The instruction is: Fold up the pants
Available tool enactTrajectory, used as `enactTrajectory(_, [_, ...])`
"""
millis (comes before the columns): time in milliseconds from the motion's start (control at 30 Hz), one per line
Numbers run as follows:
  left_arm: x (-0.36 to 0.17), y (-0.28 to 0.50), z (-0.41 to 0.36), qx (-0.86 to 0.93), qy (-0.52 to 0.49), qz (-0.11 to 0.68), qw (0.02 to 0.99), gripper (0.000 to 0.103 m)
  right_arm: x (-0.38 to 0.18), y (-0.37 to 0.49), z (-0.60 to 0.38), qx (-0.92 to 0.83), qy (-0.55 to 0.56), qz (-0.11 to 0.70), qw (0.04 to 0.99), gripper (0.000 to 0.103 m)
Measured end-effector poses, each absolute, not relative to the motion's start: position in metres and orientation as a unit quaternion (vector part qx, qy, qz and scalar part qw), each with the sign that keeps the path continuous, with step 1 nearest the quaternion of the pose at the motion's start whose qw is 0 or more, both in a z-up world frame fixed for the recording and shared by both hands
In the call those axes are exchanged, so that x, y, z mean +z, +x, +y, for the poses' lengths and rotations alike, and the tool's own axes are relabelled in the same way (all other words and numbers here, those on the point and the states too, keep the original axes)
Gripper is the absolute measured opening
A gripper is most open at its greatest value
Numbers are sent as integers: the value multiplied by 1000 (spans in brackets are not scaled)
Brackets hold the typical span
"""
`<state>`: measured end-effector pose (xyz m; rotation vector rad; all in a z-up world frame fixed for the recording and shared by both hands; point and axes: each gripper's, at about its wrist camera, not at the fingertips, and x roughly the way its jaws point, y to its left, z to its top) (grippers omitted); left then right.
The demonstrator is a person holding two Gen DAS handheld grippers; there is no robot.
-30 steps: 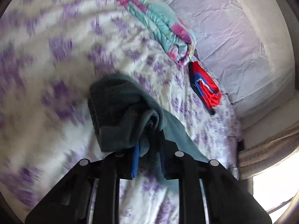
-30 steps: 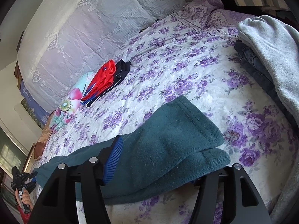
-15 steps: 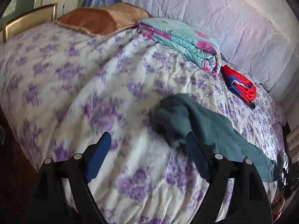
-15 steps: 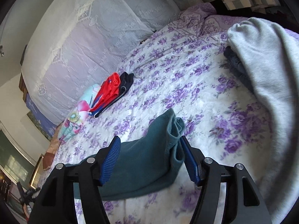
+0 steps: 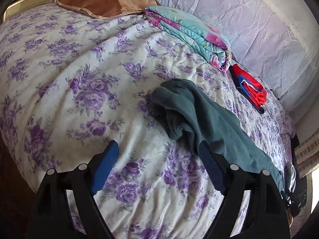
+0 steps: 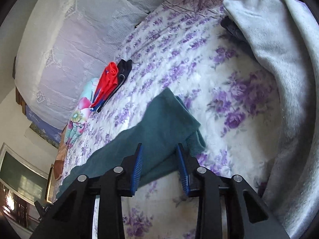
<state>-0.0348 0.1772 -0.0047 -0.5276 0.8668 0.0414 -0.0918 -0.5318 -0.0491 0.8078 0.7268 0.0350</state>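
Your left gripper (image 5: 157, 159) stands wide apart over the flowered bedspread (image 5: 79, 79) with nothing between its blue pads (image 5: 105, 169); only bare cover shows in the gap. The teal pants (image 5: 209, 119) lie on the bed just past it, bunched at the near end and stretching away to the right as a long strip, and the cloth runs right behind the right-hand pad, so you cannot tell from this view whether it brushes that pad.

Your right gripper (image 6: 159, 157) is closing, its jaws now fairly narrow, and the other end of the pants (image 6: 163, 123) lies between the pads. A gap still shows between each pad and the cloth, so they are not pressing on it.

Behind the pants, near the pale lace-covered headboard (image 5: 249, 29), sit a folded red and blue garment (image 5: 251, 87), a folded turquoise quilt (image 5: 191, 33) and a brown pillow (image 5: 99, 2). From the right gripper's camera, a grey sweatshirt (image 6: 279, 63) lies over something dark at the right edge of the bed.
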Motion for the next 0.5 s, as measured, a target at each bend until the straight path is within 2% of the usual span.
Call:
enactTrajectory(267, [-7, -33, 172, 2, -266, 417, 869, 83, -56, -79, -526, 4, 380, 369, 848, 31])
enactTrajectory(367, [-5, -32, 167, -7, -267, 420, 867, 83, -54, -77, -524, 15, 391, 330, 859, 2])
enactTrajectory(500, [1, -32, 167, -22, -286, 423, 859, 83, -40, -86, -509, 10, 336, 278, 900, 2])
